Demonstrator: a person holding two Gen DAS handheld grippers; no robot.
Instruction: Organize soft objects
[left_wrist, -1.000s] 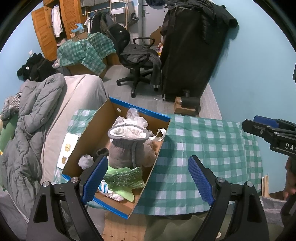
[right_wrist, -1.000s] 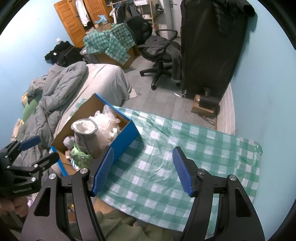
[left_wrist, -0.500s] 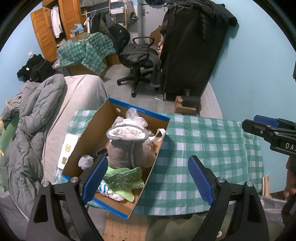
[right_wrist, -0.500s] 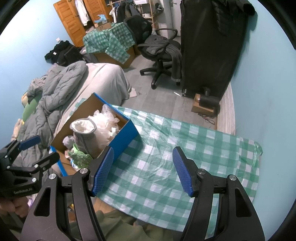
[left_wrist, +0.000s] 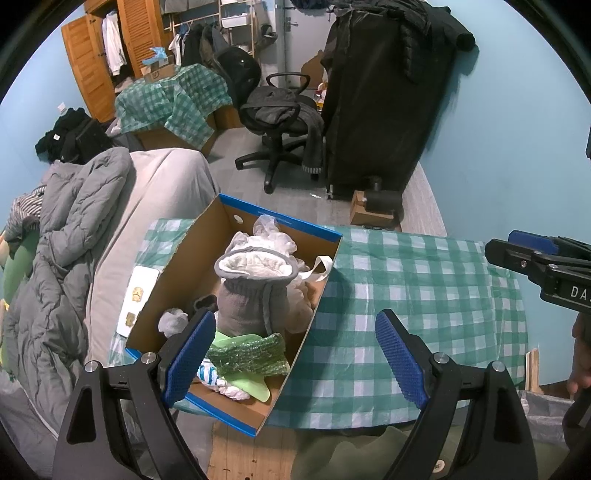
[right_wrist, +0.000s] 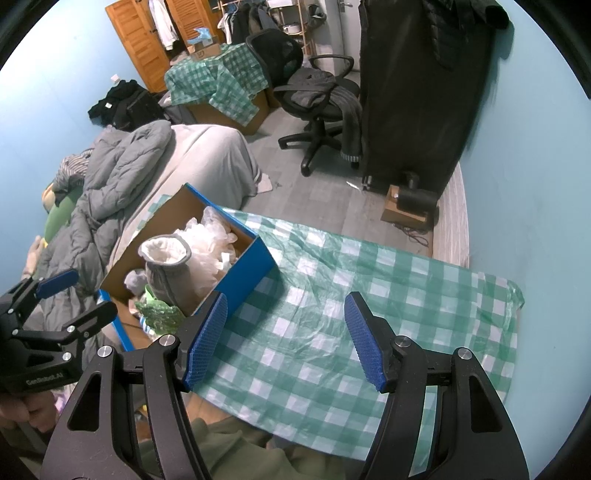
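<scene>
Soft things (left_wrist: 255, 295) sit heaped in the cardboard box (left_wrist: 334, 236), apparently gathered for sorting. Both the left gripper (left_wrist: 295, 350) and the right gripper (right_wrist: 288, 339) hang above the box's near corner, jaws apart and empty, seemingly poised to pick.

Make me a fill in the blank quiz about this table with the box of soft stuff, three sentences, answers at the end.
1. The cardboard box sits on a tablecloth checked in white and ____.
2. The grey fleece-lined boot stands ____ the box.
3. The left gripper and the right gripper are both ____, with nothing between their pads.

Answers: green; inside; open
</scene>
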